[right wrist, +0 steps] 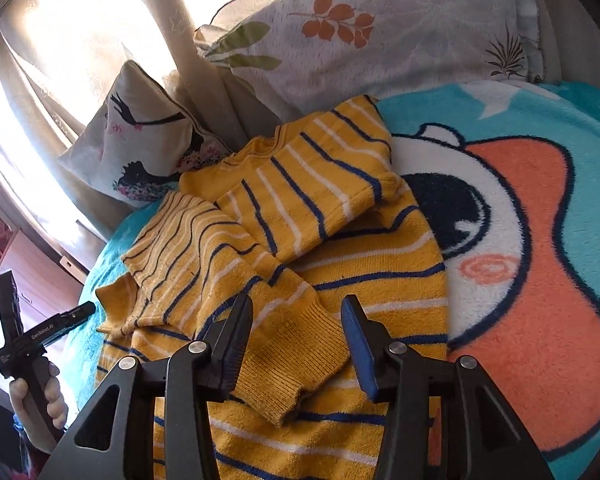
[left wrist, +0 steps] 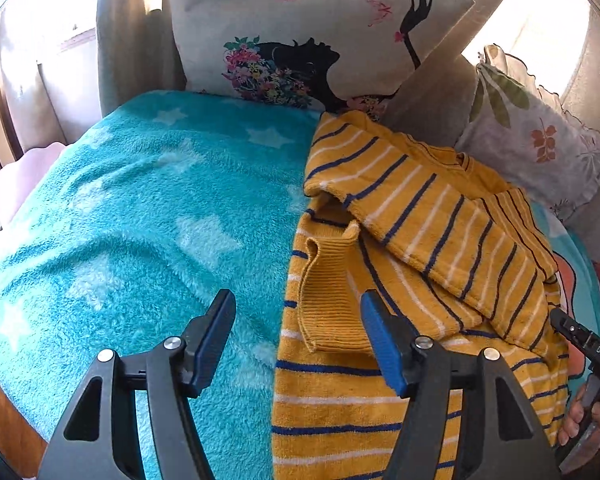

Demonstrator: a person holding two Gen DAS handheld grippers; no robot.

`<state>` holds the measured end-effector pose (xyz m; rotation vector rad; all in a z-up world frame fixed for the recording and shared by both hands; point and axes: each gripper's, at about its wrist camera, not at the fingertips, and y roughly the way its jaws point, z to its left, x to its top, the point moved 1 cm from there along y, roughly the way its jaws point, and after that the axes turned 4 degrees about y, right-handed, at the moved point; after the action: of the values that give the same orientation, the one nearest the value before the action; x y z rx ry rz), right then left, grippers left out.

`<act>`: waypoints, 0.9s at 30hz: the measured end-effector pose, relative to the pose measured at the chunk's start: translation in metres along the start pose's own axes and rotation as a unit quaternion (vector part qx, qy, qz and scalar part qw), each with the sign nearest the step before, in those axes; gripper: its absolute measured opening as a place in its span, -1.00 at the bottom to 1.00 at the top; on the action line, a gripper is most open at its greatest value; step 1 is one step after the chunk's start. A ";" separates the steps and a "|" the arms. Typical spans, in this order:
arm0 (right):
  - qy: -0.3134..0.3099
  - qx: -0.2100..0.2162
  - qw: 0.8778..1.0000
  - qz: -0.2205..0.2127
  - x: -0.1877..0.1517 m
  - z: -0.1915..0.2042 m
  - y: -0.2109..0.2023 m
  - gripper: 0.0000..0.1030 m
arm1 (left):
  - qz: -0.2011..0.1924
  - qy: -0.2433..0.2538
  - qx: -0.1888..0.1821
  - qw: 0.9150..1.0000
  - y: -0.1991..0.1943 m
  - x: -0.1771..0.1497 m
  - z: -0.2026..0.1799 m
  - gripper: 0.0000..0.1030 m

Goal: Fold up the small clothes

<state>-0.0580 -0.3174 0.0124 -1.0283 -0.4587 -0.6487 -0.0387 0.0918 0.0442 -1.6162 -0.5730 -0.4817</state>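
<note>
So the biggest thing going on is the bed, covered by a fluffy teal blanket [left wrist: 140, 208] with pale stars on one side and a big orange-and-white cartoon face on the other. Propped at the head end there's a white pillow [left wrist: 300, 32] printed with a black silhouette of a woman with flowers in her hair, and beside it a frilly leaf-print pillow [right wrist: 380, 40], with sunlit curtains [right wrist: 80, 40] behind both.

Lying on the blanket is the yellow striped sweater [right wrist: 340, 248], navy and white stripes, both sleeves already folded in across the body. One ribbed cuff [right wrist: 300, 360] sits right on the lower front of the sweater.

The left claw [left wrist: 296, 340] hovers low over the sweater's edge where it meets the teal blanket, fingers spread apart with nothing between them, one blue pad over the blanket and the other over the yellow knit. The right claw [right wrist: 296, 344] is also spread wide, angled down at the ribbed cuff, which lies between its fingers without being pinched.

From the right-hand camera you can see the person's left hand [right wrist: 40, 400] wrapped round the black handle, off to the side of the sweater.
</note>
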 end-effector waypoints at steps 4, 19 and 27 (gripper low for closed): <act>-0.044 -0.019 0.999 0.015 -0.002 0.011 0.013 -0.27 | 0.007 -0.001 -0.005 1.000 0.000 -0.004 -0.003 0.25; 0.025 -0.020 0.997 -0.069 0.014 -0.013 -0.036 -0.91 | -0.005 0.013 -0.021 1.000 0.005 0.015 -0.017 0.31; -0.022 0.059 0.998 0.015 0.000 0.036 0.025 -0.35 | 0.053 -0.025 -0.010 0.998 0.059 0.019 -0.001 0.41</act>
<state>-0.0423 -0.2765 0.0127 -0.9375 -0.5139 -0.5661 0.0128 0.0879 0.0099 -1.6724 -0.5185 -0.3705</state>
